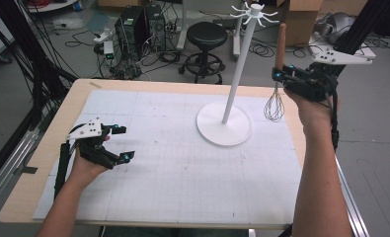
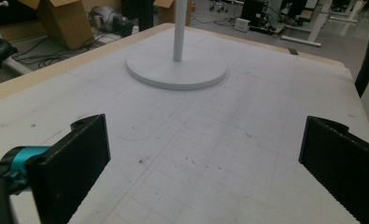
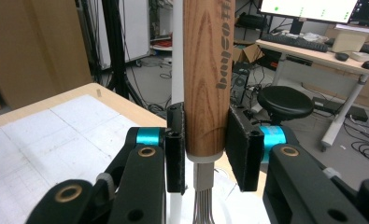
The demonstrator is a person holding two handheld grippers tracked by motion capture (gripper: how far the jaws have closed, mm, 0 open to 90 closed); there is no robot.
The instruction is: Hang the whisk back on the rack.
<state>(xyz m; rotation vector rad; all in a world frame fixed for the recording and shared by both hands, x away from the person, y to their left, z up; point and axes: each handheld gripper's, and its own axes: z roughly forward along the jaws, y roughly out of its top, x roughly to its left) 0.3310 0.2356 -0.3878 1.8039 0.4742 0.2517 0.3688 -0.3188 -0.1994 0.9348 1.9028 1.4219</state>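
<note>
- Cables, computer towers and a black stool (image 1: 207, 34) crowd the floor behind a pale worktop (image 1: 39, 148) laid with a white gridded sheet.
- Left forearm comes up from the bottom edge, hand low over the sheet's left side, left claw (image 1: 121, 144) pointing right and slightly away.
- Its jaws stand wide apart with nothing between them; the left gripper view looks straight across bare grid to the stand's round base.
- Right forearm rises steeply along the worktop's right edge, wrist bent, right claw (image 1: 280, 74) lifted well above the surface.
- That claw is clamped on a whisk (image 1: 276, 94), squeezing the lower end of the wooden handle (image 3: 206, 74).
- Whisk hangs upright, handle up, wire loops down, in the air just right of the white hook stand (image 1: 232, 94).
</note>
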